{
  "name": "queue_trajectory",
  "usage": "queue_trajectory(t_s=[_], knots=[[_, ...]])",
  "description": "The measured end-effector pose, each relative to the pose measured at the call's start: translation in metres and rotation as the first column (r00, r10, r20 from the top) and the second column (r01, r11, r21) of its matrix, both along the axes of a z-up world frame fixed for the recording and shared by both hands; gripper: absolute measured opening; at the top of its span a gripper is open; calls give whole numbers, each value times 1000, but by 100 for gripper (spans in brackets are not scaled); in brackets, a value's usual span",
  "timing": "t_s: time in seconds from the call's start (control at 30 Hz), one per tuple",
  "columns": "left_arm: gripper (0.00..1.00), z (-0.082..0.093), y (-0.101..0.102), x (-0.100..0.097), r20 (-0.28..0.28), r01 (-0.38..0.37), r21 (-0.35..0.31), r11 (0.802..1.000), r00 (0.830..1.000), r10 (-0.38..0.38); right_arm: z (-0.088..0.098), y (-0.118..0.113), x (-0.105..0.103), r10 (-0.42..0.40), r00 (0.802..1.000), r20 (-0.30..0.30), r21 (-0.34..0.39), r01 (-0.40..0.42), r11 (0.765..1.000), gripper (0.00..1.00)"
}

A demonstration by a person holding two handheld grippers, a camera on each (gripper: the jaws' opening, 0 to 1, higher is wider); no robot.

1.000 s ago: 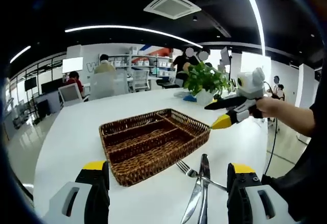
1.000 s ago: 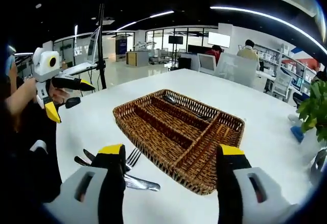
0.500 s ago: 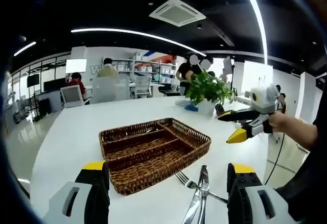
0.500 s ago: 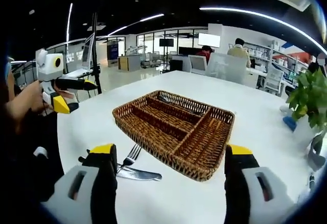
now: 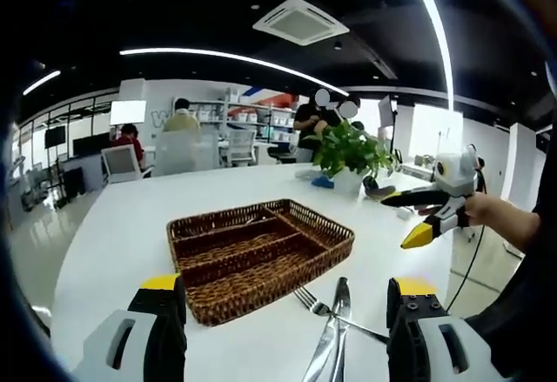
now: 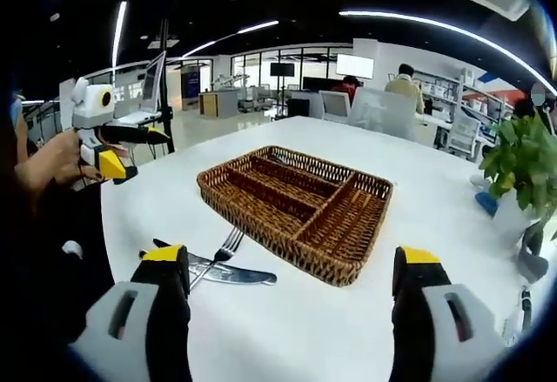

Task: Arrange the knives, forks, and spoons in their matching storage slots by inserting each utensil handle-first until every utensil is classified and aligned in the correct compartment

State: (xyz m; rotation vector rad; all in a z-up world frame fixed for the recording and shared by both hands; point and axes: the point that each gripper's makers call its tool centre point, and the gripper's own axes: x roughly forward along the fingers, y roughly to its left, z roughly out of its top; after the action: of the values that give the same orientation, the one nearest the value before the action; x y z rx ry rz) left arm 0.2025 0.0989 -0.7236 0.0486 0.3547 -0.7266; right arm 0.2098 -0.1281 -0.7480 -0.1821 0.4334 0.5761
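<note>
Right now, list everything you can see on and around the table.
Woven wicker cutlery tray: one, brown, three compartments, mid-table, nothing visible inside.
Metal fork: one, silver, on the table beside the tray.
Metal knives: about two, silver, crossing the fork.
Round white table: one, under everything.
Potted leafy plant: one, green, at the far table edge.
Office chairs, shelves, people: background.
Left gripper: grey with yellow tips, jaws open, holding nothing.
Right gripper: same colours, jaws open, holding nothing.

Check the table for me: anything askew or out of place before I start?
The utensils lie crossed in a loose pile on the table beside the wicker tray, a fork over a knife. The tray sits flat and undamaged. Nothing else stands out.
</note>
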Motion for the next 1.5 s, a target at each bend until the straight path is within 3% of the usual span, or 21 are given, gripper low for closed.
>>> queue_trajectory(t_s=[0.67,1.37,1.5], knots=[[100,-11,-2,0,13,40,69,997,999,-41,-1,4,-10,-1,1000,-1,12,1,1000,100],[86,-45,-27,5,-116,189,147,971,978,-173,-2,7,-19,-5,1000,-2,12,5,1000,98],[83,-53,-33,8,-152,201,130,971,972,-181,-3,9,-20,-1,1000,-1,10,1,1000,98]])
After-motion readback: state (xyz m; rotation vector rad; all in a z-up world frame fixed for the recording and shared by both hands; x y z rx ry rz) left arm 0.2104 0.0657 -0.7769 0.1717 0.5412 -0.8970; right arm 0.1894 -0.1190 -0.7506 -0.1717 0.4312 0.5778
